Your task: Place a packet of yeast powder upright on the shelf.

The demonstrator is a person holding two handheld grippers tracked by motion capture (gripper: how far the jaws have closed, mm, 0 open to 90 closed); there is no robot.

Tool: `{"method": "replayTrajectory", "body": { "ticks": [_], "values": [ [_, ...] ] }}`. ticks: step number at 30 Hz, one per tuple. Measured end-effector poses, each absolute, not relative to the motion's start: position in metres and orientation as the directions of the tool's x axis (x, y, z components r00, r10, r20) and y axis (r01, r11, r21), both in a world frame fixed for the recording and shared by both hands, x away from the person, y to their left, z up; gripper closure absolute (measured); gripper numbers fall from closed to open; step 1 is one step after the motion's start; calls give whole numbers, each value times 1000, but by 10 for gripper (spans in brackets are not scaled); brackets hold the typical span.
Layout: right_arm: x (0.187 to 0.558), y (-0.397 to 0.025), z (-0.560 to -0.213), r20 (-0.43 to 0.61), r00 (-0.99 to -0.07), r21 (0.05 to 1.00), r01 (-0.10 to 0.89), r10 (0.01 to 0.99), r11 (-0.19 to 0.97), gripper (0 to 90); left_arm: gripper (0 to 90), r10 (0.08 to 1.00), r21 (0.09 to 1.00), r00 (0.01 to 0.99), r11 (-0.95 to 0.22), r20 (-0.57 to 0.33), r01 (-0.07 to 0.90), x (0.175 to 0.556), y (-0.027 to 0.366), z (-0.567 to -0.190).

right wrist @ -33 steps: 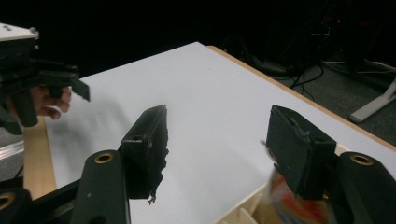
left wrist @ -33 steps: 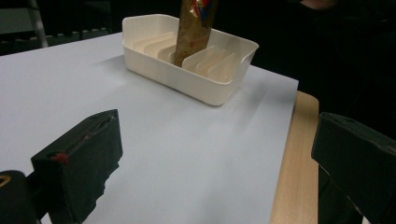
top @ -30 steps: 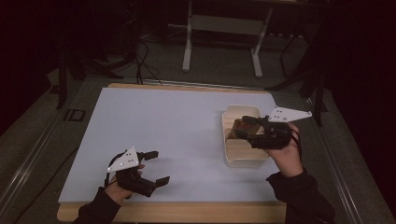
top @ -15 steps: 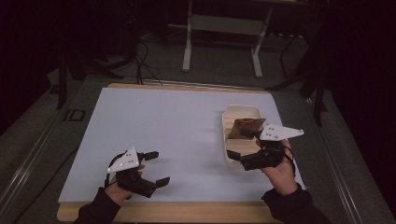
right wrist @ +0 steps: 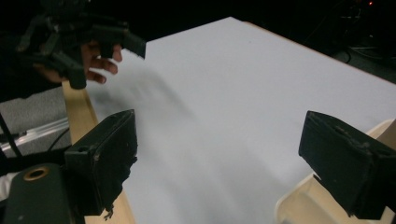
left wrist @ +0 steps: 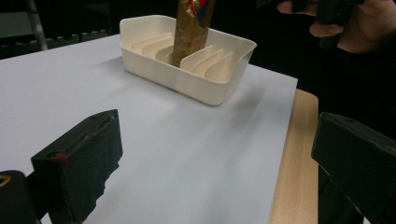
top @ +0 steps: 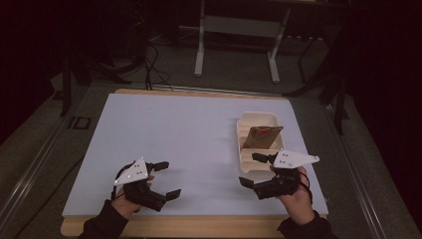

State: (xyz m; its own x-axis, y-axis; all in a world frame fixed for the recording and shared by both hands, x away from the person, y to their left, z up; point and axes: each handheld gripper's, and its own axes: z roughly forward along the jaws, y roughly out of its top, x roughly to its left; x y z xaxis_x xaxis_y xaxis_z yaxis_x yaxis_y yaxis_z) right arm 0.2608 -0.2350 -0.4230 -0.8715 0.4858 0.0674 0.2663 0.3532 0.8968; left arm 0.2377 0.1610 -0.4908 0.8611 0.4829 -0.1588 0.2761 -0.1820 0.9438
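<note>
Snack packet [top: 263, 136], brown with gold wrapper, upright in slotted cream tray [top: 249, 164] at right side of white-covered counter [top: 189, 134]; stands between dividers near tray middle. Right claw [top: 253, 171] released, jaws spread wide, empty, at tray's near end, just beside rim. Left claw [top: 165, 179] released too, jaws apart, empty, low over counter near front-left edge, well apart from tray.

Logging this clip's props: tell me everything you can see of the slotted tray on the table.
The tray is cream-white, looks like moulded plastic, rectangular with rounded corners and raised walls. Low ribs inside divide it into slots. It sits flat on the pale sheet, near the table's right edge. A brown packet stands upright in one of its slots, leaning slightly. The right tool hovers open at its near end; contact can't be told.
</note>
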Motion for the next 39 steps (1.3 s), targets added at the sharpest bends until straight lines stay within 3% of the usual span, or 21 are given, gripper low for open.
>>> {"method": "replayTrajectory", "body": {
  "ticks": [15,20,39],
  "values": [
    [238,-248,-451,79,-867,885,289,493,366,131,25,481,947,862,-173,-159,271,237,161,-490],
    [234,-253,-459,38,-857,874,278,514,399,130,25,482,948,862,-170,-158,270,236,161,-490],
    [227,-283,-474,59,-835,880,302,547,367,133,25,483,950,862,-170,-152,262,236,162,-491]
  ]
}}
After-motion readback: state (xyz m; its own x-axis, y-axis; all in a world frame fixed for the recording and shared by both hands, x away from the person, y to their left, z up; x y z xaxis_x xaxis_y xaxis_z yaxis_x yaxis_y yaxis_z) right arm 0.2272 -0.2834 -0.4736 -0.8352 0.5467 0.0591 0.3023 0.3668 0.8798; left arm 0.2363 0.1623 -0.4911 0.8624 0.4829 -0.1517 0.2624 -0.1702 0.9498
